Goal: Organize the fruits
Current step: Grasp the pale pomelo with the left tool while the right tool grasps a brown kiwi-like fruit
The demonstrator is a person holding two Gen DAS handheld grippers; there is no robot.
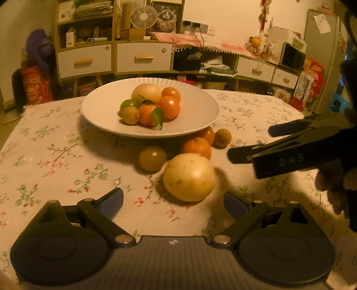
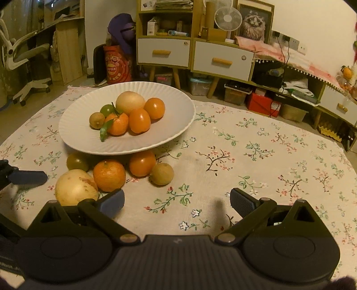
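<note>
A white ribbed plate [image 1: 100,107] [image 2: 169,125] holds several fruits, among them a pale round one [image 1: 146,92] and a leafy mandarin [image 1: 147,114]. In front of it on the floral cloth lie a large yellow fruit [image 1: 189,177] [image 2: 74,187], a mandarin [image 1: 196,147] [image 2: 109,175], an orange fruit [image 2: 142,163], a greenish fruit [image 1: 152,158] [image 2: 77,161] and a small brownish one [image 1: 222,137] [image 2: 161,174]. My left gripper [image 1: 173,204] is open, and the yellow fruit sits just ahead between its fingers, untouched. My right gripper [image 2: 177,201] [image 1: 250,142] is open over bare cloth, right of the loose fruits.
The table carries a floral cloth [image 2: 245,156]; its far edge runs behind the plate. Beyond it stand drawer cabinets [image 2: 221,60], a small fan [image 2: 227,19] and an office chair [image 2: 26,67]. A hand [image 1: 332,189] grips the right tool.
</note>
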